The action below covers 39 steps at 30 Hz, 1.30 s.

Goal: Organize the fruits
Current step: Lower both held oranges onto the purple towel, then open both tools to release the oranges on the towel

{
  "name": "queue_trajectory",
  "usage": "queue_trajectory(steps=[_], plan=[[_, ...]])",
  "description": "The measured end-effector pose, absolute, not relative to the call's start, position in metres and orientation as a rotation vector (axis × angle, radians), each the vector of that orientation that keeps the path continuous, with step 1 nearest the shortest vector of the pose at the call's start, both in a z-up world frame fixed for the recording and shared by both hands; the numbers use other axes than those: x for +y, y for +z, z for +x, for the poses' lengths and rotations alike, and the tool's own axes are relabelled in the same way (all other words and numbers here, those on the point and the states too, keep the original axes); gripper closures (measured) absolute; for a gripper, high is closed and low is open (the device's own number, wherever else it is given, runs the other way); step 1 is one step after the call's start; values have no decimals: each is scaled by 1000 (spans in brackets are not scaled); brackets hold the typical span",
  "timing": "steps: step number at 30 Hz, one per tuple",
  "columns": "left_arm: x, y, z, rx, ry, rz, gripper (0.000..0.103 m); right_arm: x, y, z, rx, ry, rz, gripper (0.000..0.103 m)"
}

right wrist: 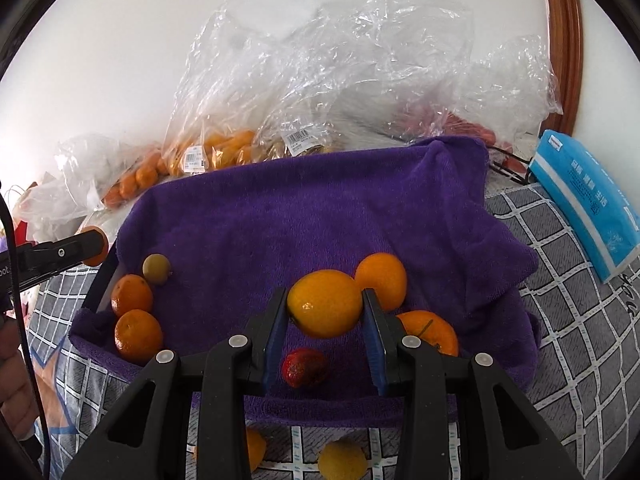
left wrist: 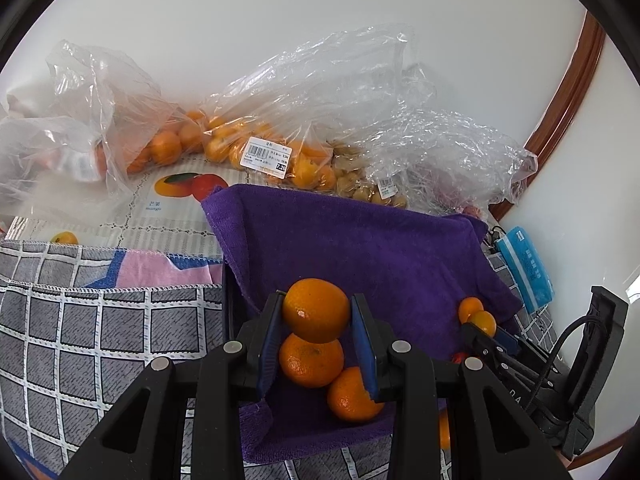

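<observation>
My left gripper (left wrist: 316, 312) is shut on an orange tangerine (left wrist: 315, 309) and holds it above the purple towel (left wrist: 360, 240), over two more tangerines (left wrist: 311, 360). My right gripper (right wrist: 325, 304) is shut on a yellow-orange citrus (right wrist: 325, 303) above the same purple towel (right wrist: 300, 220). Below it lie a red strawberry (right wrist: 305, 366), two oranges (right wrist: 382, 278) to the right, two tangerines (right wrist: 136, 320) and a small green fruit (right wrist: 157, 268) to the left. The right gripper shows in the left wrist view (left wrist: 484, 332).
Clear plastic bags of tangerines (left wrist: 224, 144) and small yellow fruits (left wrist: 360, 184) lie along the wall behind the towel. A blue tissue pack (right wrist: 580, 204) lies at the right. A grey checked cloth (left wrist: 80, 340) covers the table. Two fruits (right wrist: 342, 460) lie on the cloth near me.
</observation>
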<state>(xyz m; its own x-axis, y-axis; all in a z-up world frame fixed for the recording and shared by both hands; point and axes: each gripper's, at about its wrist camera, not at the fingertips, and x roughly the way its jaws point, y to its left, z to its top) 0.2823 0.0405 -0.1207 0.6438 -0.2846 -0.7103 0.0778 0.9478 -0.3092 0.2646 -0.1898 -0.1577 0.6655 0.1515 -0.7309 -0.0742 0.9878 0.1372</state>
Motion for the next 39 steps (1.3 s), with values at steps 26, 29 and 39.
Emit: queue_trajectory(steps=[26,29,39], plan=[[-10,-141,298,928,-303,-183,71,-202,-141,251,797,78,81,67],[-11,-142,298,927,-294,-185,71,-208,-135,245,784,53,82,66],[-14,-141,294,949,-303,-176,69,-226,-129,227,782,6,134,65]])
